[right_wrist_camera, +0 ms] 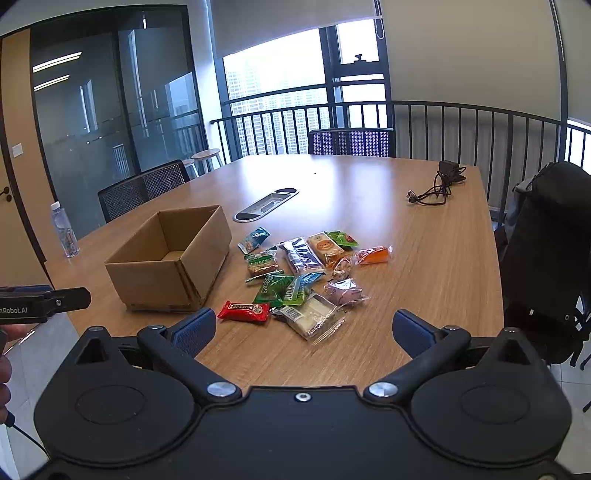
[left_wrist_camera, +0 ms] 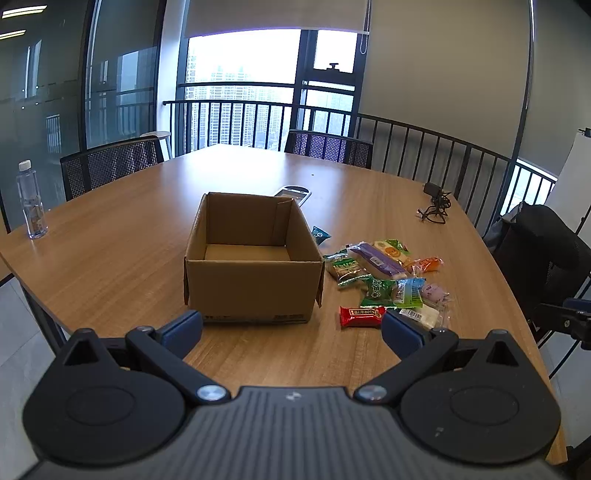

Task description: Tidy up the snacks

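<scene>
Lying beyond right claw (spread wide), snacks, box leftward

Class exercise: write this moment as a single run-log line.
phase: start | left gripper: open, empty | right gripper: open, empty | cardboard box: empty | snack packets: loose on table, right of box

You're in an office meeting room: one long wooden worktop with a built-in cable port, mesh-backed chairs around it, glass partition walls on the left, and a high-rise window with roller blinds at the far end.
</scene>
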`<state>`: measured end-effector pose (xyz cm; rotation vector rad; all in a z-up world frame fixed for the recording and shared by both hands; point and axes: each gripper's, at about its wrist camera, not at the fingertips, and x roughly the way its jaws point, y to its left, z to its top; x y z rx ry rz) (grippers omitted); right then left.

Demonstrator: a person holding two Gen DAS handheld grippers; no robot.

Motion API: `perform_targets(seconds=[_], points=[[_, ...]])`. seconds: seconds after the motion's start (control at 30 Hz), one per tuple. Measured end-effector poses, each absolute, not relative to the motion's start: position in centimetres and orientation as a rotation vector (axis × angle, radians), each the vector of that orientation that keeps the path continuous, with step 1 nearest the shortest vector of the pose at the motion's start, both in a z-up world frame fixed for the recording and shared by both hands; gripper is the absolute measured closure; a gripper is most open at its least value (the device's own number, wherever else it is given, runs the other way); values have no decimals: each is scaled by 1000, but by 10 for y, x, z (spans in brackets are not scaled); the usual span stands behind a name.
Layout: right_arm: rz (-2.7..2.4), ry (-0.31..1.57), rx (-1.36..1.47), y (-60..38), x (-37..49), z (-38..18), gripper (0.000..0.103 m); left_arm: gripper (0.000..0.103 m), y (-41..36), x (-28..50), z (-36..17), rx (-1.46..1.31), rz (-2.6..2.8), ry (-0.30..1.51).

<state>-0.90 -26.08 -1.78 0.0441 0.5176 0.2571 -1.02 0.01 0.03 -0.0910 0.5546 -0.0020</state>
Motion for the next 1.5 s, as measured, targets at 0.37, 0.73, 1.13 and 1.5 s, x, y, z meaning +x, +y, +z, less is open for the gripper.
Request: perform_targets(seconds=[0.37, 0.73, 1.13, 1.5], points=[[266, 511, 37, -259, -13, -15, 0, 0, 0, -15, 4, -91, -1, 543], [268, 500, 39, -259, -15, -13, 0, 0, -2, -18, 7, -86, -4, 532], [266, 505, 38, -260, -17, -13, 0, 0, -4, -20, 4, -88, -16, 542], [267, 515, 34, -261, -18, -17, 0, 0, -11, -16, -3, -85, -46, 564]])
